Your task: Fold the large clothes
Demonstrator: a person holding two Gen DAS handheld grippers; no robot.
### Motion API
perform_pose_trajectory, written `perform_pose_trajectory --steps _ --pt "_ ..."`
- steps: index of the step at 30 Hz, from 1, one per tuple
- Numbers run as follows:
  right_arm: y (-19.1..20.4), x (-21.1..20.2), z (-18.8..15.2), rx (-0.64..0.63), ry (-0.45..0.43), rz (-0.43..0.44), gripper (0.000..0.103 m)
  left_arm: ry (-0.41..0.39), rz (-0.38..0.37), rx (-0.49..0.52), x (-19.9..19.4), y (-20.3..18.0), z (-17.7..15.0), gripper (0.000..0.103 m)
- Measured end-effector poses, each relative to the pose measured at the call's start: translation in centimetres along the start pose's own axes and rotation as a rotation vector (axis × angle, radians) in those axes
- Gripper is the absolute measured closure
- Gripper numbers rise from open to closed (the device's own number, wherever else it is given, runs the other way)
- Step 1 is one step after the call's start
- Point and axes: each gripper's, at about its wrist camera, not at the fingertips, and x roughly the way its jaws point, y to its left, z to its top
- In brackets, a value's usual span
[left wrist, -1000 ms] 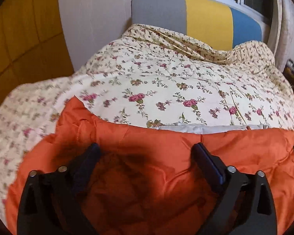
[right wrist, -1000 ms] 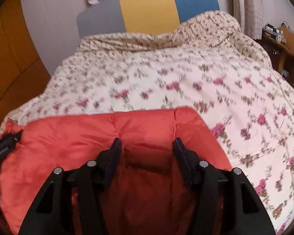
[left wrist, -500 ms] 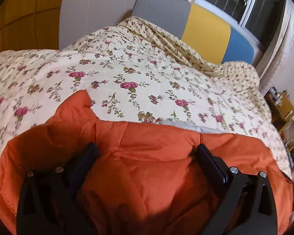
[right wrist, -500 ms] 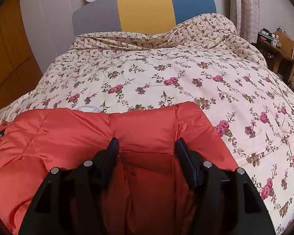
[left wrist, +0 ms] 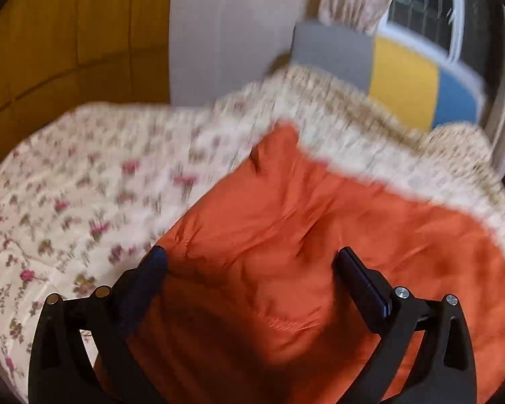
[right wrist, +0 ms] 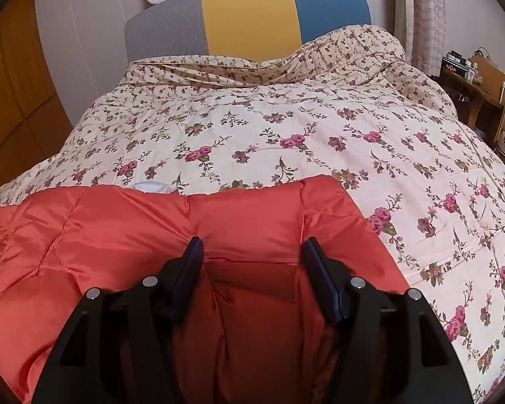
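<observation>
An orange quilted jacket point(right wrist: 118, 229) lies on a floral bedspread point(right wrist: 286, 128). In the right wrist view my right gripper point(right wrist: 252, 252) sits over the jacket's right end, jaws apart, with orange fabric bunched between them. In the blurred left wrist view my left gripper point(left wrist: 249, 262) hangs over the jacket point(left wrist: 320, 219), jaws wide apart, fabric between and under the fingers. A bit of white lining point(right wrist: 151, 187) peeks out at the jacket's far edge.
The bedspread point(left wrist: 84, 185) covers the whole bed. A grey, yellow and blue headboard point(right wrist: 249, 17) stands at the far end under a window. Yellow wardrobe panels point(left wrist: 67, 33) are on the left. A wooden desk point(right wrist: 474, 80) with clutter stands at the right.
The left gripper has swung left and tilted, so its view is blurred and the jacket's corner now points toward the headboard. The right gripper has barely moved.
</observation>
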Motion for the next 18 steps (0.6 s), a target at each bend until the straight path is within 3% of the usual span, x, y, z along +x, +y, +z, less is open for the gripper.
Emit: perform_pose_trajectory --steps 4,7,10,14,18 --pt "-0.1 0.0 0.0 0.002 0.001 0.003 0.041 0.056 0.029 0.038 1.6 -1.1 0.7 0.003" --pt "-0.3 -0.5 -0.1 0.012 -0.018 0.022 0.036 0.027 -0.002 0.045 -0.2 -0.7 0.2 0.003" --pt "-0.2 -1.5 -0.2 0.01 -0.056 0.018 0.027 -0.062 -0.035 0.012 -4.2 0.7 -1.7 0.003" --pt "0.0 -2.9 -0.1 -0.006 -0.045 0.001 0.025 -0.105 -0.088 -0.032 -8.1 2.5 -4.7 0.003" --pt "-0.4 -6.5 -0.8 0.013 -0.067 0.027 0.025 -0.13 -0.091 -0.044 -10.5 4.1 -7.2 0.003"
